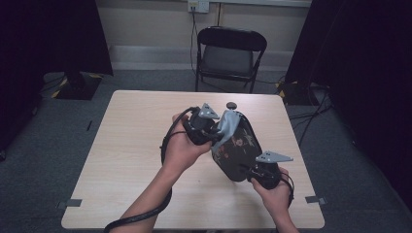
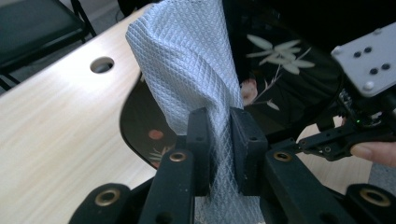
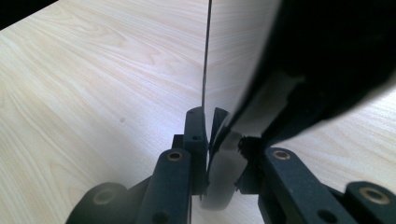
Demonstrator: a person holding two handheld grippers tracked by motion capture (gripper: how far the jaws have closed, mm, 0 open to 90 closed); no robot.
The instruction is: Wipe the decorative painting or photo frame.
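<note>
The left tongs (image 2: pixel 219 140) are clamped on a grey-white waffle cloth (image 2: pixel 187 65) against a shiny black tray with painted flowers (image 1: pixel 238 145), tilted above the pale wooden table (image 1: pixel 131 145). The right tongs (image 3: pixel 215 135) pinch its edge. A hard rub could make the tray slip out; its far side is hidden.

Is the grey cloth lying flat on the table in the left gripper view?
No: the grey cloth is pinched between the left gripper fingers and stands up above the table, against the black flowered plate.

Folding chair (image 1: pixel 231 56) (behind wooden table (image 1: pixel 131 145))
</note>
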